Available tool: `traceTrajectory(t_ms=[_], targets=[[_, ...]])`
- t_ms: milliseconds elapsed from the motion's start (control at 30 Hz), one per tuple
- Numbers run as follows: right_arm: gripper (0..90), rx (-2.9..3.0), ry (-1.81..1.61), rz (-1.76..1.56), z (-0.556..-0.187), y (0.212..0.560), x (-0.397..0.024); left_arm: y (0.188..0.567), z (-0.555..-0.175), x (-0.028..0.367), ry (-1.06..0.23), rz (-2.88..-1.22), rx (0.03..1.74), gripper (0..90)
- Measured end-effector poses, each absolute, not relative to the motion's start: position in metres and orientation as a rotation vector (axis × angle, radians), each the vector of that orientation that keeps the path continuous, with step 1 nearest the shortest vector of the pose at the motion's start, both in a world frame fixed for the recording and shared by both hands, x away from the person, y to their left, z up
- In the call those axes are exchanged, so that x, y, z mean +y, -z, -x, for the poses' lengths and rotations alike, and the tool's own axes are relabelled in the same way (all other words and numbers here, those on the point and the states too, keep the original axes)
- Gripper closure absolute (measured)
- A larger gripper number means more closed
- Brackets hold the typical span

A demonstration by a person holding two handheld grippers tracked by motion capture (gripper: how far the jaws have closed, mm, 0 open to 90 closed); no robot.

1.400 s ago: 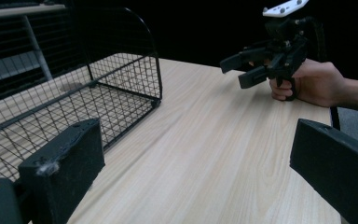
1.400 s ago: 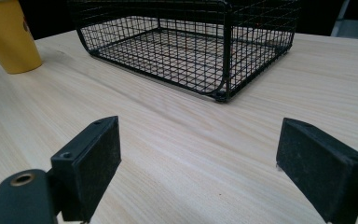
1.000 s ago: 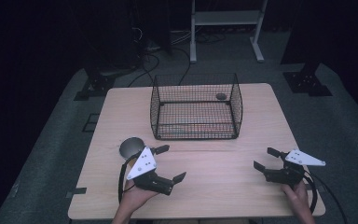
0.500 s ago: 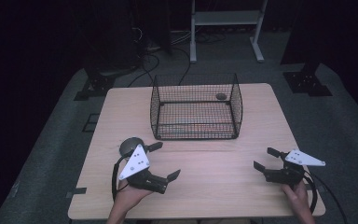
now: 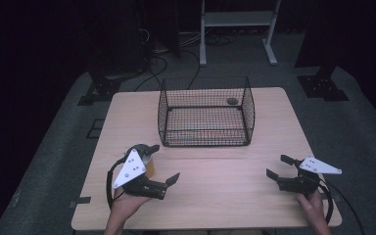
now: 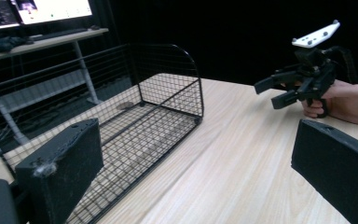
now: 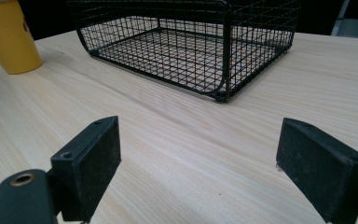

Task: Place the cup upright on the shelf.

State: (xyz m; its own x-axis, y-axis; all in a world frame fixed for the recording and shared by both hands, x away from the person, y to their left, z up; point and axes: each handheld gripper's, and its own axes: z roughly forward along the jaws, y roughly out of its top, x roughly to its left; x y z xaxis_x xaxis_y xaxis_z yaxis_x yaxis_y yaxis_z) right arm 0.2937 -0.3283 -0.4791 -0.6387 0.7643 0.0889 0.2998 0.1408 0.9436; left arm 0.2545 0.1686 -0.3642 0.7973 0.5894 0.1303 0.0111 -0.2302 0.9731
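The left claw [image 5: 164, 164], held in the person's left hand [image 5: 123, 208] at the near-left of the tabletop [image 5: 215, 196], is standing released, its jaws spread wide and grasping nothing. A yellow cup [image 5: 148, 165] is sitting upright just beside this claw, partly hidden under its grey plate. At the near-right, the right claw [image 5: 279, 167] is likewise standing released and empty, hovering low over bare wood. Farther back, a black wire basket [image 5: 205, 139] is resting at the middle of the tabletop, well apart from both claws. A small dark round object [image 5: 232, 101] is lying in its far-right corner.
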Motion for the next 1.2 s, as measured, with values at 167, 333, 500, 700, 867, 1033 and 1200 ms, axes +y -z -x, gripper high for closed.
traceTrajectory(t_ms=[167, 333, 500, 700, 867, 1033, 1200], targets=[[12.7, 2.009, -1.511, -1.026, -0.294, 0.479, -0.329, 0.361, -0.254, 0.178, -0.593, -1.722, 0.489, 1.5], [12.7, 2.010, -1.508, -1.021, -0.294, 0.479, -0.328, 0.359, -0.256, 0.187, -0.615, -1.708, 0.511, 1.4], [12.7, 2.009, -1.511, -1.027, -0.294, 0.479, -0.329, 0.358, -0.256, 0.195, -0.639, -1.706, 0.528, 1.4], [12.7, 2.010, -1.508, -1.022, -0.294, 0.479, -0.328, 0.358, -0.257, 0.204, -0.655, -1.694, 0.552, 1.4], [12.7, 2.009, -1.507, -1.021, -0.294, 0.479, -0.328, 0.360, -0.260, 0.217, -0.681, -1.678, 0.587, 1.4], [12.7, 2.009, -1.511, -1.028, -0.294, 0.479, -0.329, 0.363, -0.262, 0.227, -0.695, -1.670, 0.613, 1.4], [12.7, 2.009, -1.507, -1.020, -0.294, 0.479, -0.328, 0.374, -0.268, 0.237, -0.690, -1.671, 0.639, 1.4]])
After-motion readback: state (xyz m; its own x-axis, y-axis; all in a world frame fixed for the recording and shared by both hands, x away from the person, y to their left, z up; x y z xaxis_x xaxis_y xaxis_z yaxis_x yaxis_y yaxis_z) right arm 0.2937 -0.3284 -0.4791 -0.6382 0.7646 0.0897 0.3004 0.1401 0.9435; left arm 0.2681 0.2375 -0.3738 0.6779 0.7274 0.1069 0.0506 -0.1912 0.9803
